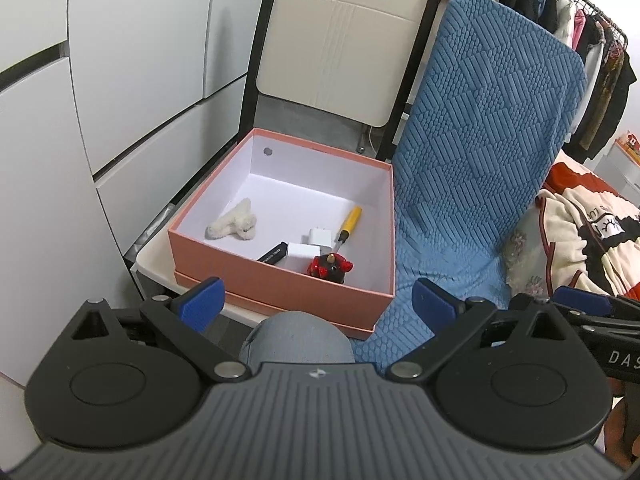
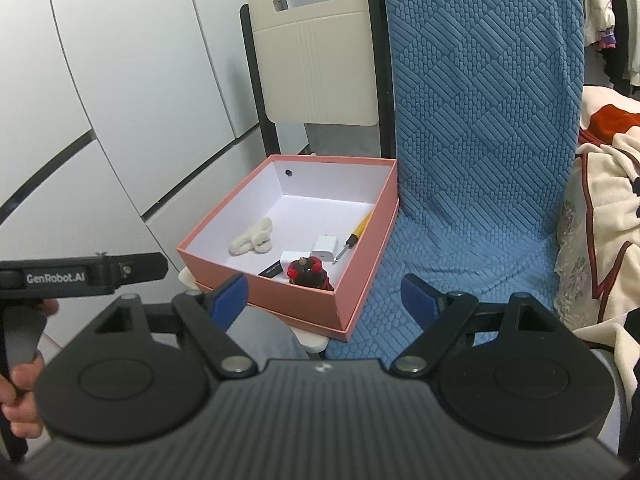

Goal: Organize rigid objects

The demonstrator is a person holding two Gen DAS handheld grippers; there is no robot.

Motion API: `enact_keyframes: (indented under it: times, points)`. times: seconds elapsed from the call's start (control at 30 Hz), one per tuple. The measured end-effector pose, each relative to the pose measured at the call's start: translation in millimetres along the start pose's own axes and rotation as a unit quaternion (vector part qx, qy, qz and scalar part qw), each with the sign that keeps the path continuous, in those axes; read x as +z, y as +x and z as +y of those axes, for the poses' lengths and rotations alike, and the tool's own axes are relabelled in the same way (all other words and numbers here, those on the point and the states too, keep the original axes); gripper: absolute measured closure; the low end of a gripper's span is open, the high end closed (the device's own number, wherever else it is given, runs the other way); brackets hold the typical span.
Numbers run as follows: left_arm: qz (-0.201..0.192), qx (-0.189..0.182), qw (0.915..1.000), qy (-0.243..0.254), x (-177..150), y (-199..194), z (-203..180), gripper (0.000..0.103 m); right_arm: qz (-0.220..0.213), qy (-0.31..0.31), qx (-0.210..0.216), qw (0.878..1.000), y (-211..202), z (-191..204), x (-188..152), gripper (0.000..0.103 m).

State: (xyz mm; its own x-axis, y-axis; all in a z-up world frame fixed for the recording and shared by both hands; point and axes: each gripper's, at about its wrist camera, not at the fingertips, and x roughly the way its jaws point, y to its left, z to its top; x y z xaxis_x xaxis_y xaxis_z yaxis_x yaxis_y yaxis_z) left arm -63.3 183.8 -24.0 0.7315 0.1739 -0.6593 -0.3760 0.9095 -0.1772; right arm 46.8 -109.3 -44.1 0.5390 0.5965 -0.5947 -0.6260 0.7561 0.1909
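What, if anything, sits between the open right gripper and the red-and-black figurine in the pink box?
Only the pink box's near wall does. The figurine stands just behind it in the near corner, so the right gripper, open and empty, would likely need to come in over the rim. Nothing covers the box.

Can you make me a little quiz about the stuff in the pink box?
1. True or false: the yellow-handled screwdriver lies inside the pink box.
2. Which is nearest the box's front wall? A) fluffy white toy B) red and black figure C) screwdriver
3. Fill in: both the left gripper and the right gripper hold ____.

Key: 1 true. 2 B. 3 nothing; both are open.
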Motion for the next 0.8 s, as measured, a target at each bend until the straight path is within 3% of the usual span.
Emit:
enact_keyframes:
  times: [0.8]
  points:
    - [-0.011, 0.0, 0.9999, -0.001, -2.4, -3.5, 0.6, 0.002, 0.001, 0.002, 0.007, 1.0, 1.9, -1.0, 0.1, 0.018]
